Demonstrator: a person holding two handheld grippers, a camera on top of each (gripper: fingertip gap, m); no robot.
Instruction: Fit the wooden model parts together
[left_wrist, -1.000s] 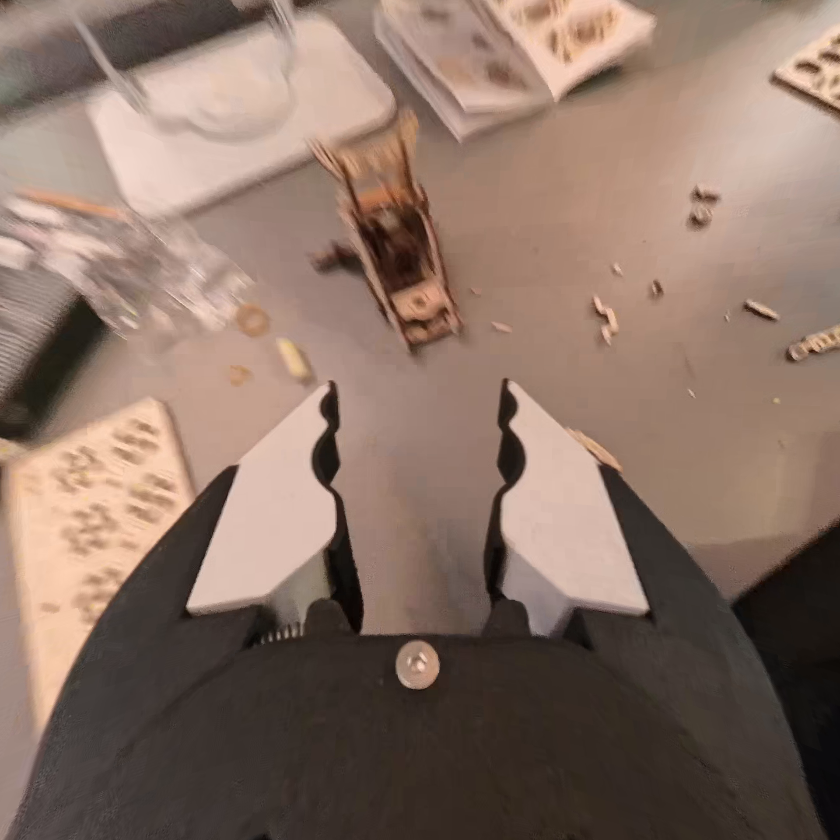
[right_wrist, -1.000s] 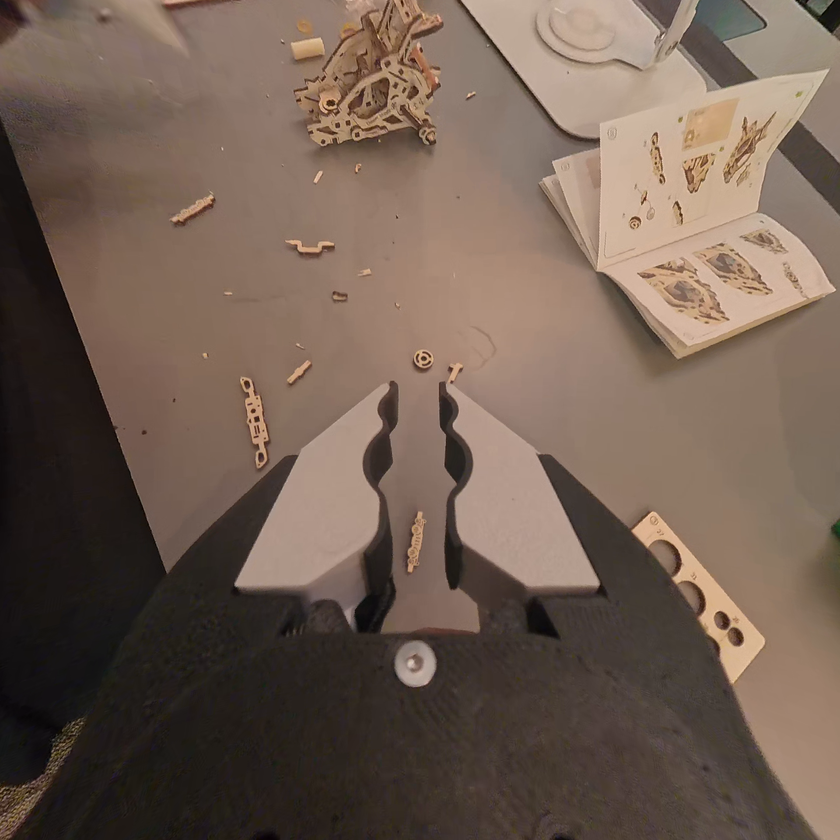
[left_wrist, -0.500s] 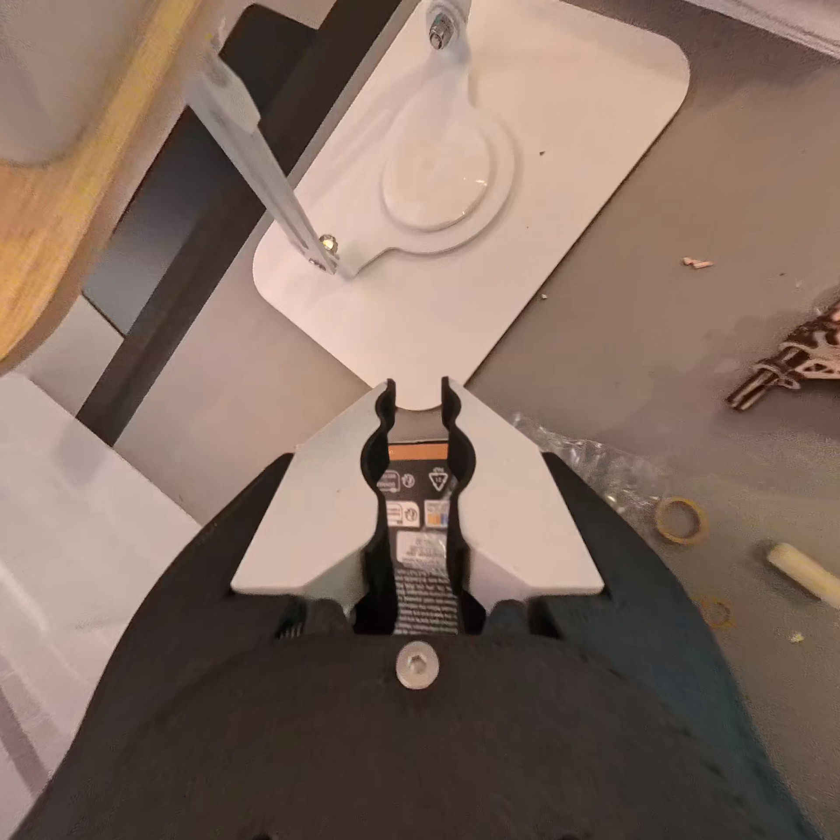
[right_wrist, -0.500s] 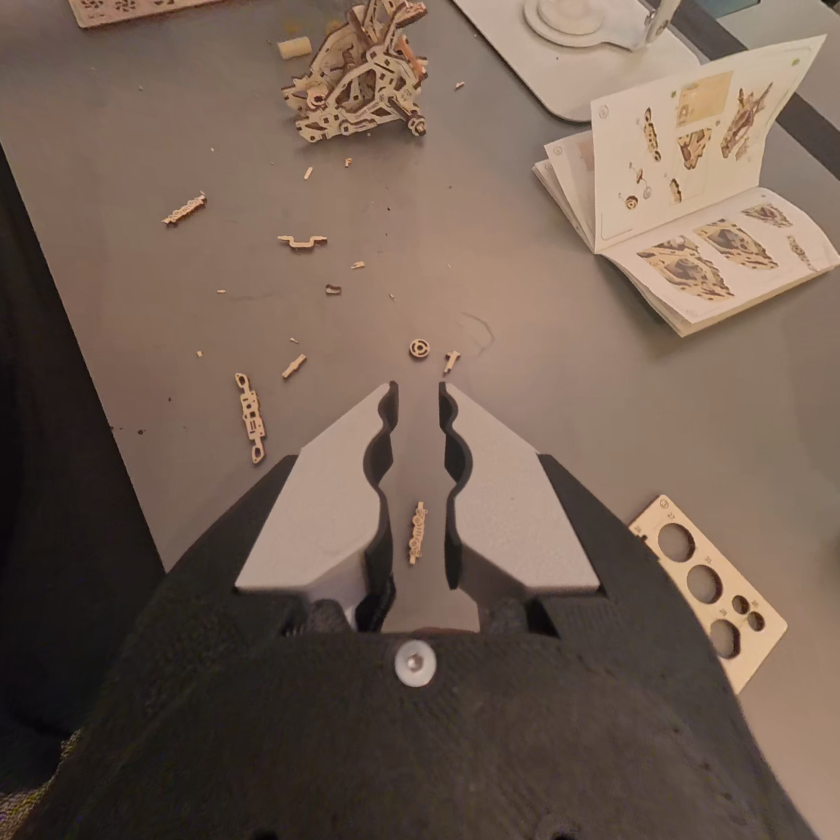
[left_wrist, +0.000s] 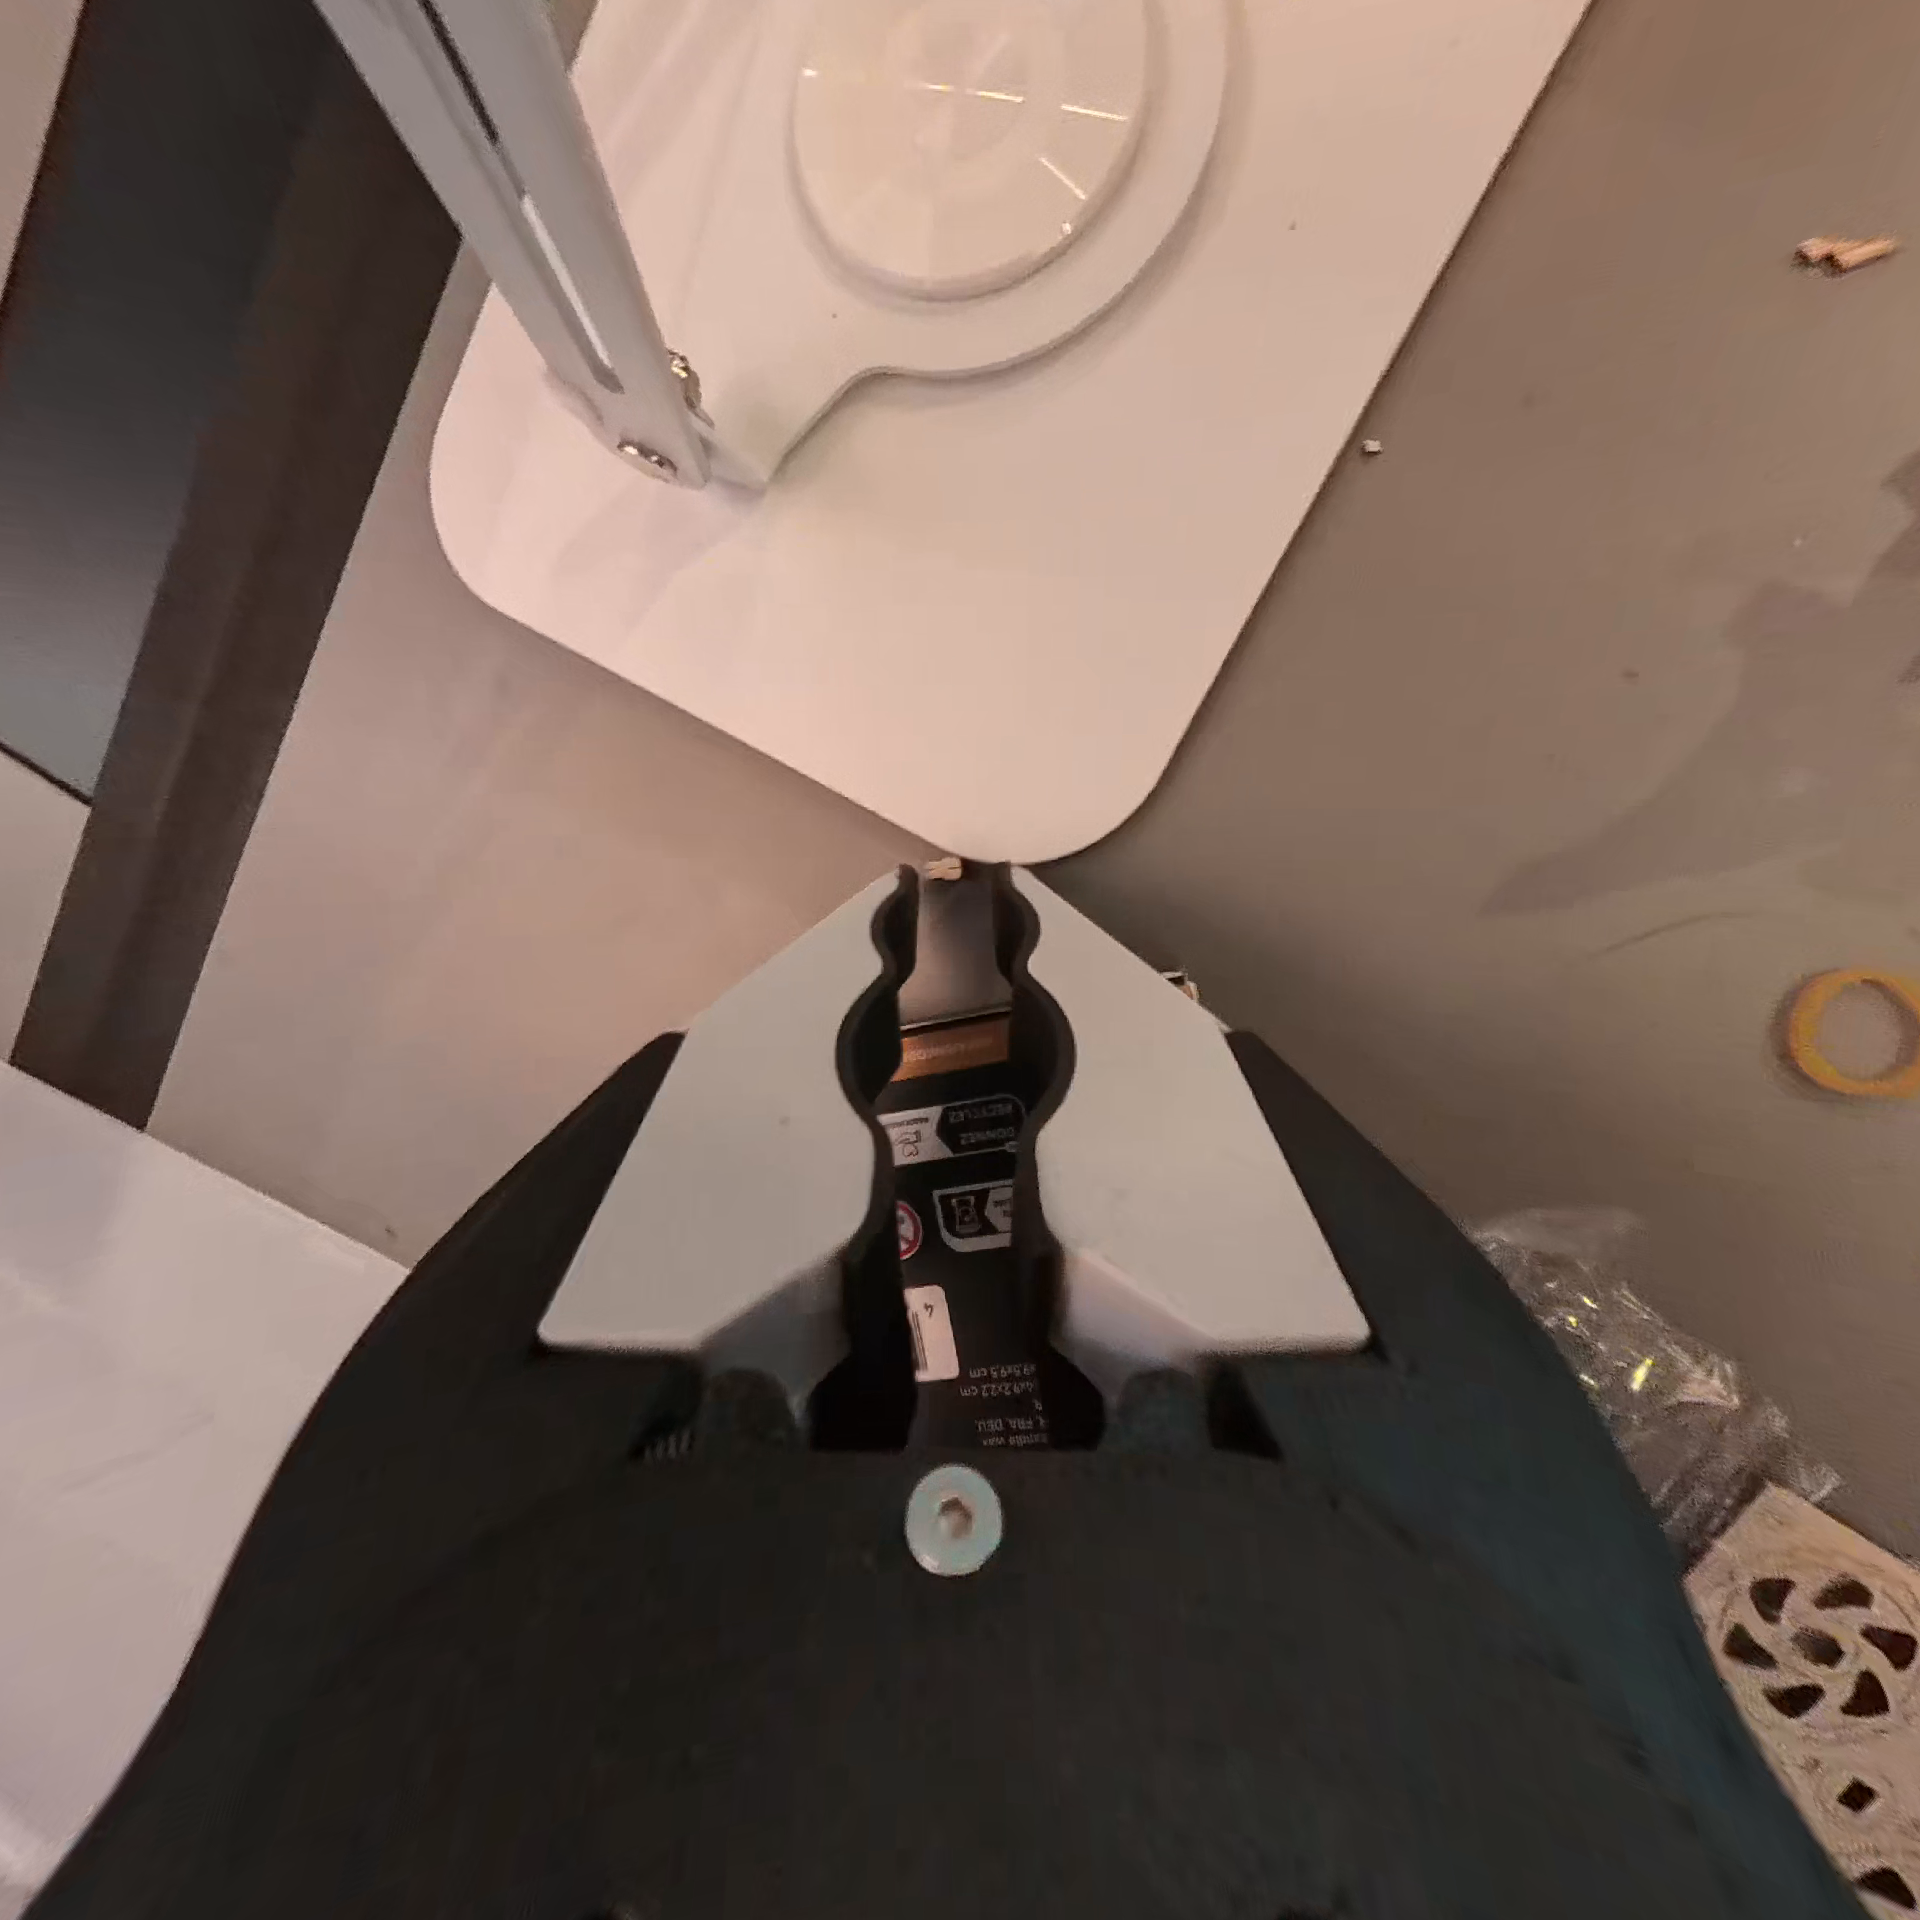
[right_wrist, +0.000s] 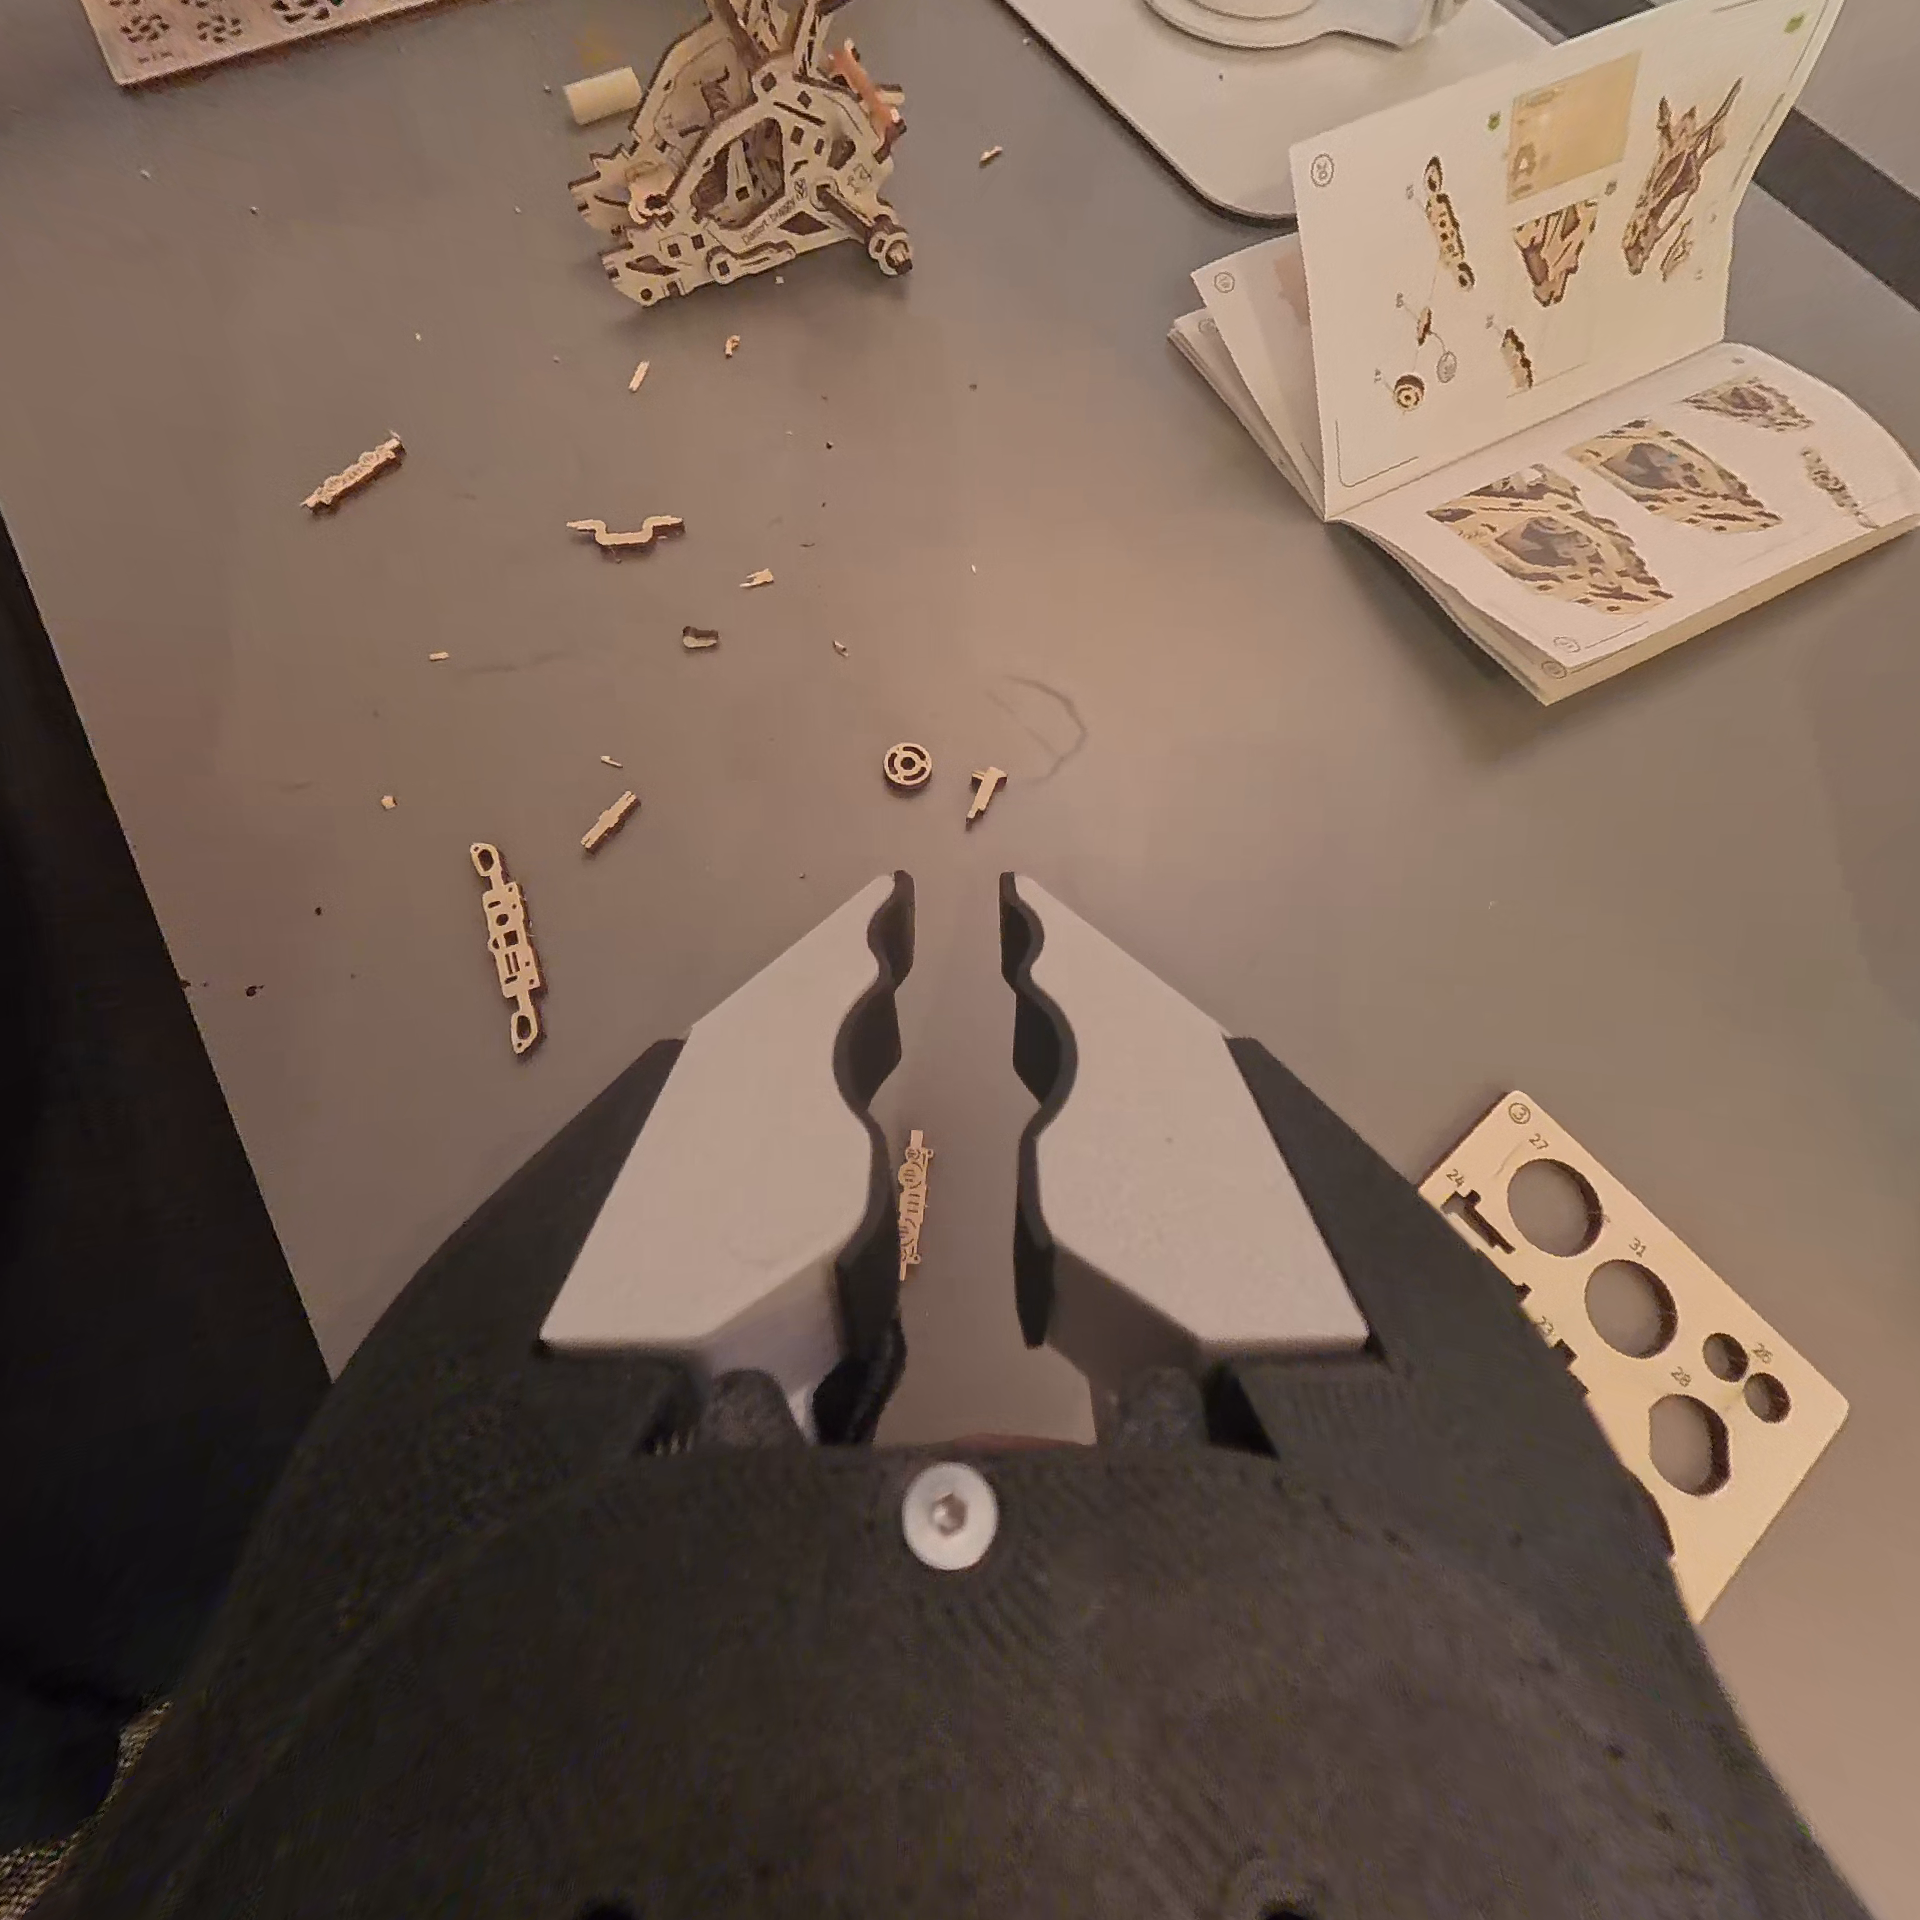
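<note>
The part-built wooden model (right_wrist: 743, 177) stands at the far side of the grey table (right_wrist: 1247, 831). Loose wooden parts lie in front of it: a small ring (right_wrist: 907, 769), a peg (right_wrist: 983, 795), a long slotted strip (right_wrist: 509, 945) and a wavy piece (right_wrist: 625, 530). My right gripper (right_wrist: 954, 878) hovers just short of the ring and peg, jaws nearly touching and empty. A thin strip (right_wrist: 914, 1205) lies on the table below its gap. My left gripper (left_wrist: 958, 878) is also nearly closed and empty. It hangs over a black labelled package (left_wrist: 951, 1195) that runs under both fingers.
A white lamp base (left_wrist: 935, 520) with its arm (left_wrist: 540, 208) lies just beyond my left fingertips. A rubber ring (left_wrist: 1855, 1034), crumpled plastic (left_wrist: 1621, 1361) and a parts sheet (left_wrist: 1818, 1683) lie to its right. An open booklet (right_wrist: 1558, 416) and a punched sheet (right_wrist: 1621, 1340) lie right of my right gripper. My hands' fingertips stand some 45 centimetres from each other. Measured from the fingertips, the wavy piece (right_wrist: 625, 530) is 15 centimetres or so from the right gripper and 35 centimetres from the left. The part-built wooden model (right_wrist: 743, 177) is about equally far from each gripper, around 25 centimetres.
My left gripper swung left, away from the model, to the black package and lamp base. Its jaws went from wide open to nearly closed. My right gripper only drifted slightly.
</note>
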